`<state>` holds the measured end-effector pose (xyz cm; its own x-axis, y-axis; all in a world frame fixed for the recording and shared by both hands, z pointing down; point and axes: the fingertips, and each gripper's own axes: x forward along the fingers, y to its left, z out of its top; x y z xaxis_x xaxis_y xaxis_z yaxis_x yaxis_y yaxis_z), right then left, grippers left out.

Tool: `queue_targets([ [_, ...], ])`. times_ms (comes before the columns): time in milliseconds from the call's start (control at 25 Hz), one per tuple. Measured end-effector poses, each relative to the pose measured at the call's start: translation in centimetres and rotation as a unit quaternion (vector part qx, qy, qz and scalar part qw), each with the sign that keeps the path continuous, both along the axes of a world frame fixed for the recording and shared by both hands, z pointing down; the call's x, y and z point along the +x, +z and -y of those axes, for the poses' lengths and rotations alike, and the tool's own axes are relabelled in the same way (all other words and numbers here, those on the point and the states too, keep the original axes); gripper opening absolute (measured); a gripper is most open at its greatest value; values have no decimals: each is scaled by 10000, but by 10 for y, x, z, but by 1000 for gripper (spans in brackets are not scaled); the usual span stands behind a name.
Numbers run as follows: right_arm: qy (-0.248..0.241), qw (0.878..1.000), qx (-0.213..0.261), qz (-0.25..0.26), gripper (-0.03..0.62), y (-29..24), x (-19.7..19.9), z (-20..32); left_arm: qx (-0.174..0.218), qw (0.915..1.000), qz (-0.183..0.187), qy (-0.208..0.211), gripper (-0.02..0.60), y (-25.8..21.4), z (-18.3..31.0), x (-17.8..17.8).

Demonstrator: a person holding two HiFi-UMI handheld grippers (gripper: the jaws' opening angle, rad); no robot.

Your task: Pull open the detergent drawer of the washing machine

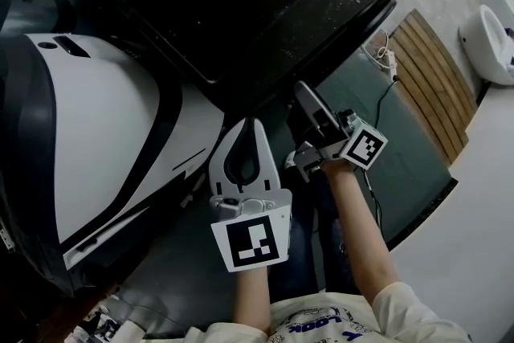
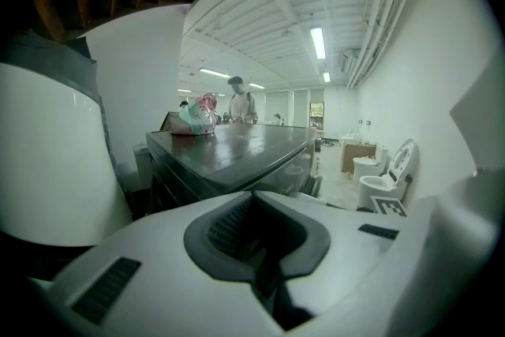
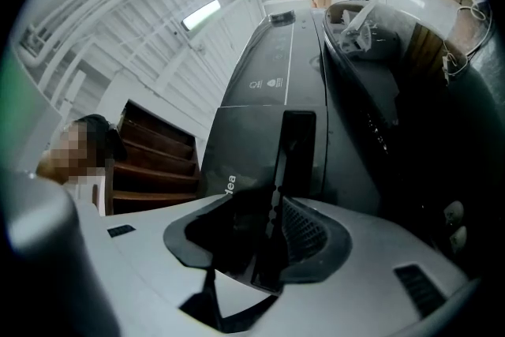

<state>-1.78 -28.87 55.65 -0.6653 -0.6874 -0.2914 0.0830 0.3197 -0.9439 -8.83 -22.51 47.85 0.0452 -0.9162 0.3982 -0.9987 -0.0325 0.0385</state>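
Observation:
The dark washing machine (image 1: 265, 4) fills the upper middle of the head view. In the right gripper view its front panel carries the detergent drawer (image 3: 252, 146), with a dark handle recess (image 3: 297, 146) beside a printed logo. My right gripper (image 1: 307, 92) points up at that front; its jaws (image 3: 264, 205) stand apart with the drawer's thin dark edge between them, and one ribbed pad (image 3: 308, 229) shows bare. My left gripper (image 1: 254, 126) hangs lower, beside the right one, with its tips (image 2: 254, 197) together and nothing in them.
A big white machine (image 1: 104, 132) stands at the left. A colourful bag (image 2: 196, 116) lies on the washer's far top, with a person (image 2: 237, 99) standing beyond it. A slatted wooden panel (image 1: 430, 76), a cable (image 1: 385, 60) and a white basin (image 1: 490, 36) are at the right. Wooden stairs (image 3: 150, 162) show nearby.

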Motion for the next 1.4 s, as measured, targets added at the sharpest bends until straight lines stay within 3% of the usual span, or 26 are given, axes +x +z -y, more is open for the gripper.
queue_targets([
  [600,-126,9982,316,491,149,-5,-2,0,-38,9999,-29,-101,14,3,-9,-7],
  [1400,-96,9958,344,844,129,-3,9,-11,3,9997,-150,-168,14,-9,-16,-4],
])
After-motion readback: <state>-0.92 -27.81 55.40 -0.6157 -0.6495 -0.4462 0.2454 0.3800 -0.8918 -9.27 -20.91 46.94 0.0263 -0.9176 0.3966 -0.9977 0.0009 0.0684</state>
